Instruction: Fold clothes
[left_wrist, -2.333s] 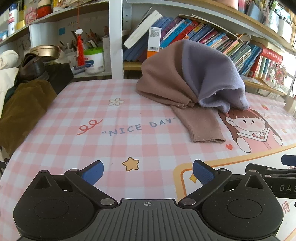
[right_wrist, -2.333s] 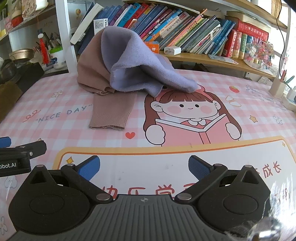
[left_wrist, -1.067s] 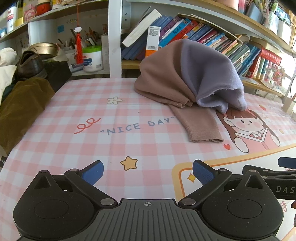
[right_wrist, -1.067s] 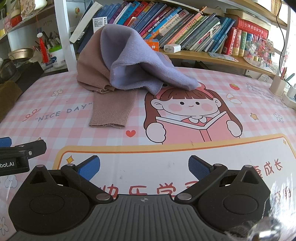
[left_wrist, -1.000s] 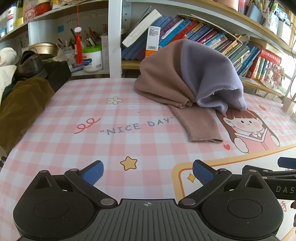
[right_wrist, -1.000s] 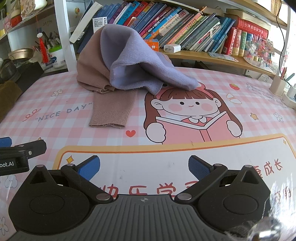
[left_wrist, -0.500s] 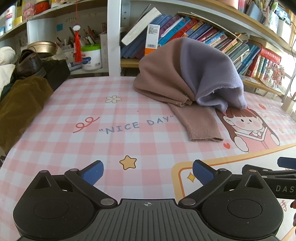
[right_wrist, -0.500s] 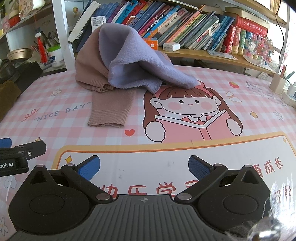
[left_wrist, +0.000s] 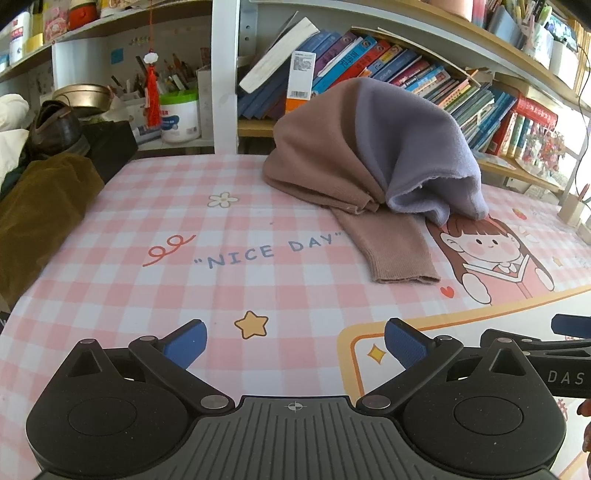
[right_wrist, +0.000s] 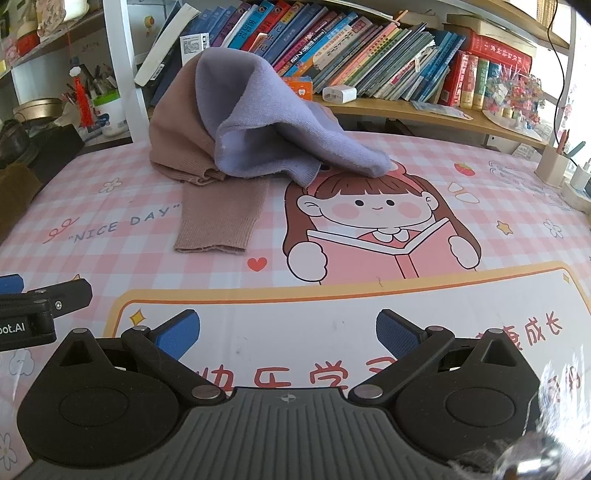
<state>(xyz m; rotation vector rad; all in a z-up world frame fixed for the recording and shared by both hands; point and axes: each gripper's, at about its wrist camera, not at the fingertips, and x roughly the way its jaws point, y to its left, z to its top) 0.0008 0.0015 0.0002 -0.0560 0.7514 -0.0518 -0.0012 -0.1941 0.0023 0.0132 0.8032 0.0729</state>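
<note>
Still untouched: sweater (left_wrist: 373, 162) heaped at far edge of table (left_wrist: 184, 280), against bookshelf (right_wrist: 369, 51), probably dumped for sorting. Soft ribbed knit, tan outside, lavender fleece lining, one sleeve (right_wrist: 218, 218) flat toward front. Left gripper (left_wrist: 295, 341) and right gripper (right_wrist: 288, 330) spread wide, empty, well short of cloth.

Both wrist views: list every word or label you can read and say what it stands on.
"NICE DAY": printed on the pink checked table cover.
"DAS": on the right gripper, seen at the edge of the left wrist view; cut off.
"bot.AI": on the left gripper, seen at the edge of the right wrist view; cut off.
Red Chinese characters: on the cover's white panel; partly hidden.
Book spines and barcode label: too small to read.
</note>
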